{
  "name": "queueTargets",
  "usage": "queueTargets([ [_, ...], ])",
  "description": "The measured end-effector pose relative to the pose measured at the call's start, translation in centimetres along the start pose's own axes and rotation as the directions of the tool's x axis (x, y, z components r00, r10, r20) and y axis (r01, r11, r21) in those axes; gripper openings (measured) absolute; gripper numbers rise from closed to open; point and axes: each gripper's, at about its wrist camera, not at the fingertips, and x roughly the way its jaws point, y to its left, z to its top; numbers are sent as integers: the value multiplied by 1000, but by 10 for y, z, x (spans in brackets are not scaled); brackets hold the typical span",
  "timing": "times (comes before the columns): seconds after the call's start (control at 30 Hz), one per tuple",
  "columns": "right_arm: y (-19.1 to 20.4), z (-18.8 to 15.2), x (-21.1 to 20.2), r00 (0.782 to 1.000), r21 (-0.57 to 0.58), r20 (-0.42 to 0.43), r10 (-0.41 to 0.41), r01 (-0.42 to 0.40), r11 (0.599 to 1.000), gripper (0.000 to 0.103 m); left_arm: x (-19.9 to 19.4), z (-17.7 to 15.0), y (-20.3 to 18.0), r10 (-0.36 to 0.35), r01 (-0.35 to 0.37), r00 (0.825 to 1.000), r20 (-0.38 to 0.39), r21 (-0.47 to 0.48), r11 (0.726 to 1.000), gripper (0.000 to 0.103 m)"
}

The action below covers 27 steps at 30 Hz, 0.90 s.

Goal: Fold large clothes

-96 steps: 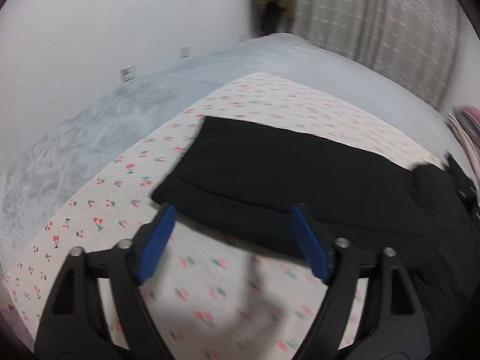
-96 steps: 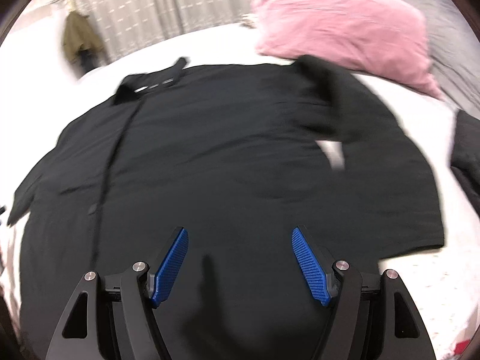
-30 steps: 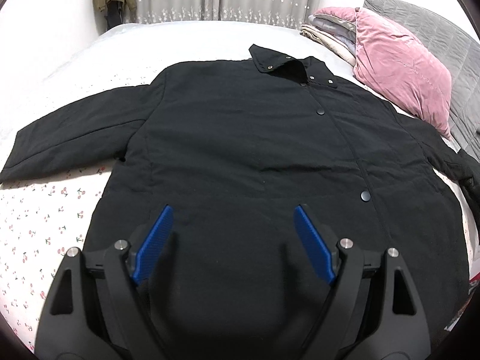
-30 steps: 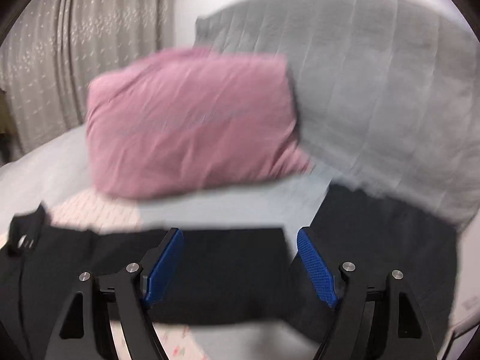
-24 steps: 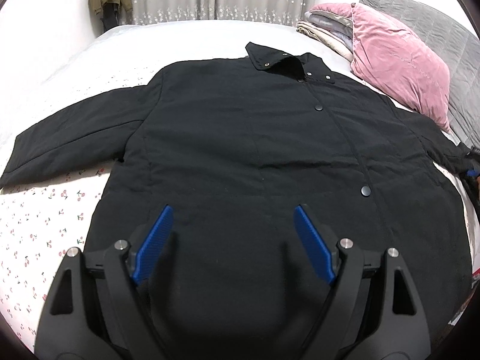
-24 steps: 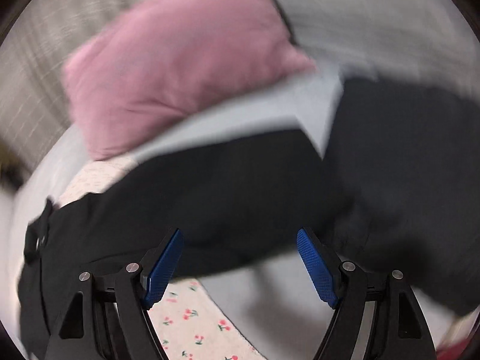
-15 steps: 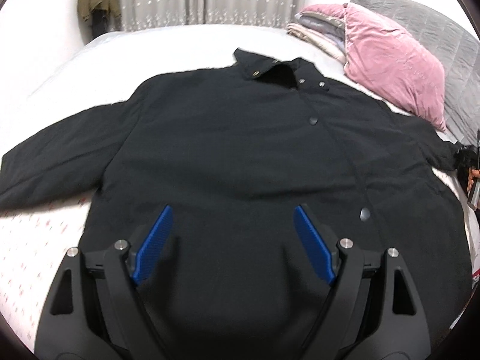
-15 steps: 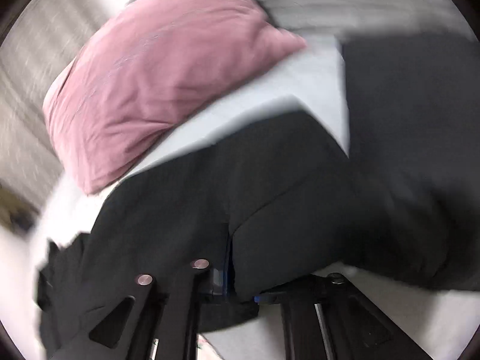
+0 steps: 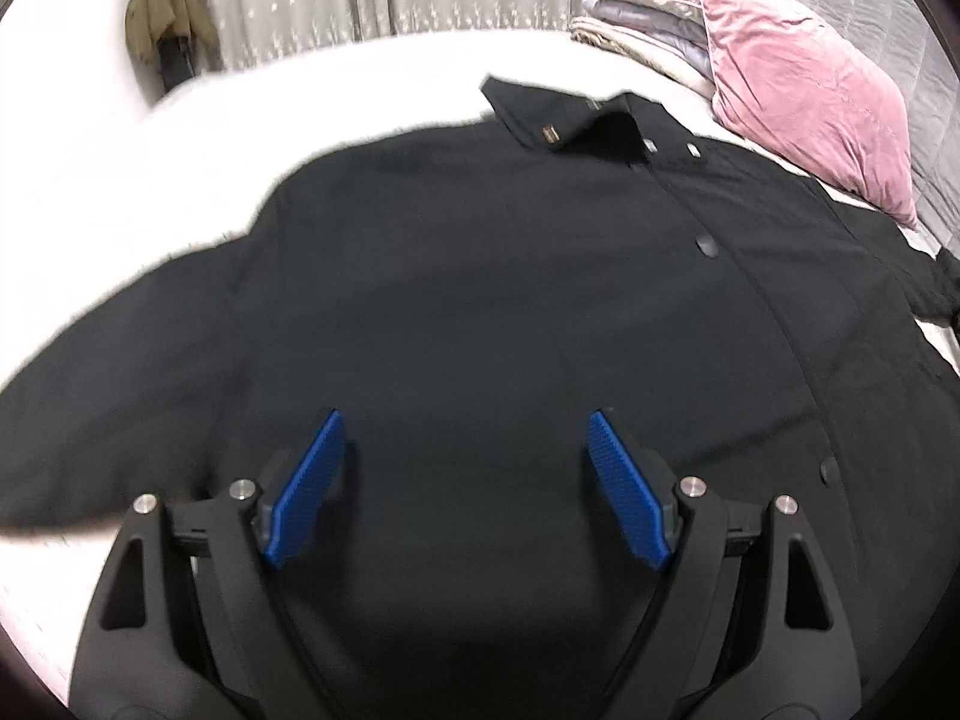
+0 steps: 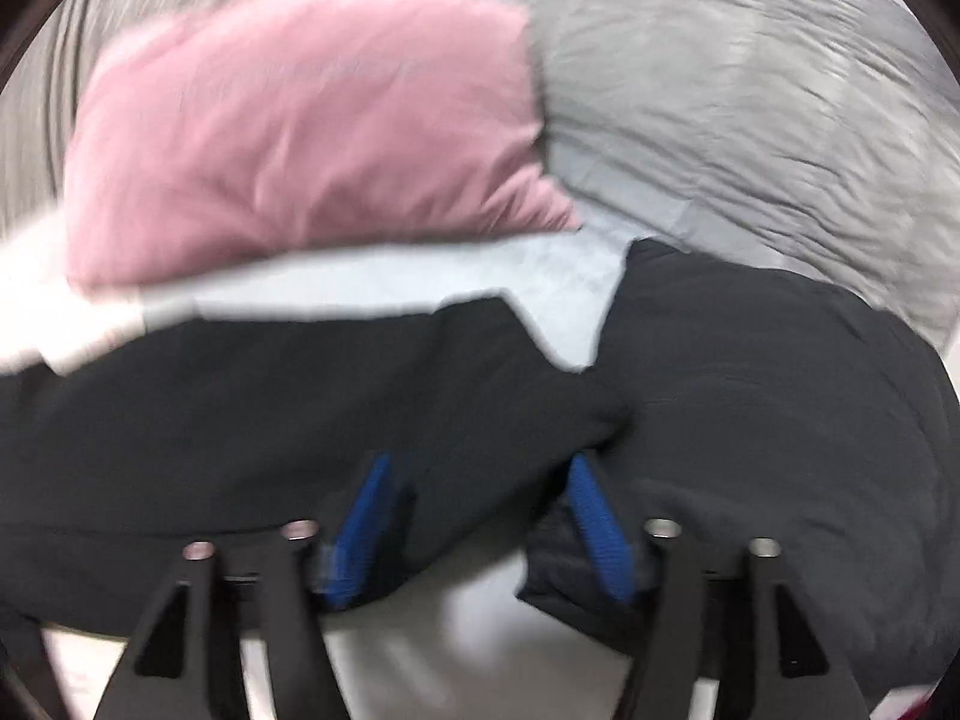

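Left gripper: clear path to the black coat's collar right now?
Probably yes: the left gripper is open and empty over the black coat; only flat fabric lies before the collar, though it is far up.

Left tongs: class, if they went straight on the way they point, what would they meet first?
Most likely the front of the black coat, spread on the bed; the open left tongs hold nothing, though depth is unclear.

Bed (image 9: 372,78) with black coat (image 9: 480,300), pink pillow (image 9: 804,96), folded blankets (image 9: 642,30).

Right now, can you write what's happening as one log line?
stage: coat spread flat on bed | left gripper: jaws open, empty, over coat | right gripper: jaws just opening, sleeve between them
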Motion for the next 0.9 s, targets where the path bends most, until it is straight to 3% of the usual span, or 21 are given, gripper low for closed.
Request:
queueTargets([
  [0.13,-2,12,-64,991,64,115,61,-69,996,73,12,47,17,10,-10,998,62,1,1000,83],
  [0.2,27,28,-92,980,17,134,148,-152,988,73,29,73,20,-23,24,997,67,-18,1000,83],
  [0.27,75,43,-108,949,-56,109,297,-293,955,73,52,100,24,-92,99,992,87,-84,992,83],
  [0.33,147,53,-114,858,-93,36,513,-508,856,73,75,119,31,-184,204,976,120,-180,962,77],
  [0.37,180,54,-113,800,-84,-8,600,-599,797,73,88,126,35,-247,274,959,139,-243,930,74],
  [0.4,212,53,-108,734,-60,-52,677,-679,732,73,99,130,38,-304,337,940,154,-297,893,67],
  [0.43,242,47,-107,676,-42,-88,732,-737,675,72,116,134,40,-379,417,909,173,-362,834,59],
  [0.47,271,39,-104,622,-24,-128,772,-780,625,72,129,137,40,-421,458,889,181,-400,794,56],
  [0.5,314,29,-94,545,6,-182,818,-832,555,71,141,138,37,-449,480,876,177,-427,767,54],
  [0.53,340,22,-87,514,11,-218,830,-849,528,68,152,138,34,-471,492,866,166,-448,747,49],
  [0.6,396,3,-70,471,25,-293,832,-866,499,62,177,142,21,-510,510,848,141,-475,717,39],
  [0.67,440,-13,-48,389,100,-345,854,-889,446,44,187,144,13,-526,528,837,153,-480,700,32],
  [0.7,453,-18,-38,365,135,-350,863,-892,432,38,190,147,9,-528,533,834,159,-481,696,24],
  [0.73,460,-19,-28,363,156,-344,866,-887,434,25,192,150,4,-535,539,830,159,-479,693,10],
  [0.77,468,-21,-22,356,187,-322,877,-885,427,17,193,153,2,-538,541,828,156,-475,694,7],
  [0.83,466,-17,-15,296,244,-274,915,-899,363,11,179,154,-2,-511,527,844,166,-436,730,4],
  [0.87,458,-15,-20,276,244,-238,931,-911,332,11,170,153,-2,-471,492,868,157,-404,771,4],
  [0.9,448,-13,-26,295,218,-210,932,-915,339,11,165,150,0,-427,440,896,123,-384,812,4],
])
